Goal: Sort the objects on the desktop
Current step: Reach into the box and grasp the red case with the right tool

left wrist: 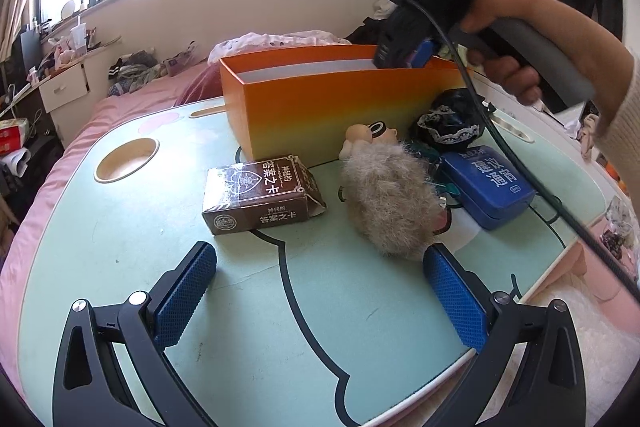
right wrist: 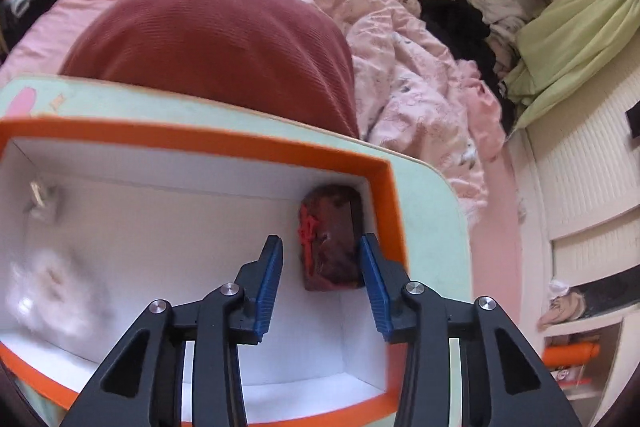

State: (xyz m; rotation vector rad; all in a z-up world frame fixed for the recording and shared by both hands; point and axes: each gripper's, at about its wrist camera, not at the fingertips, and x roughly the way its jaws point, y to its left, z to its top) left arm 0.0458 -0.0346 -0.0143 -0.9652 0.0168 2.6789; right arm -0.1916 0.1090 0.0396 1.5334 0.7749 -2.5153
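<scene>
Left wrist view, table: a pale green lap table (left wrist: 120, 227) stood on a pink bed, with a tall orange box (left wrist: 320, 107) at its far side.
Left wrist view, items waiting: a brown card box (left wrist: 260, 197) lay in front of the orange box; a fluffy beige toy (left wrist: 390, 199) sat beside it, a blue case (left wrist: 486, 185) to the right, and a black lace-trimmed item (left wrist: 448, 123) behind them.
Left wrist view, left gripper (left wrist: 320, 299): its jaws stood wide apart and empty, hovering low above bare tabletop, near the fluffy toy.
Left wrist view, right hand (left wrist: 516, 67): it held the right gripper tilted down, tips dipped inside the orange box's right end.

Right wrist view, box interior: the white inside of the orange box (right wrist: 200, 139) showed a blurred pale fluffy thing at the left.
Right wrist view, dark red packet (right wrist: 330, 239): it lay in the box's far right corner, against the wall.
Right wrist view, right gripper (right wrist: 320, 275): the jaws were partly open; the packet sat between the blue pads, but I could not tell whether they pressed on it.

Step in hand: probably dropping the packet off in the box.
Next move calls for: opening wider, lifting straight out past the rim, then going for another item on the table.
</scene>
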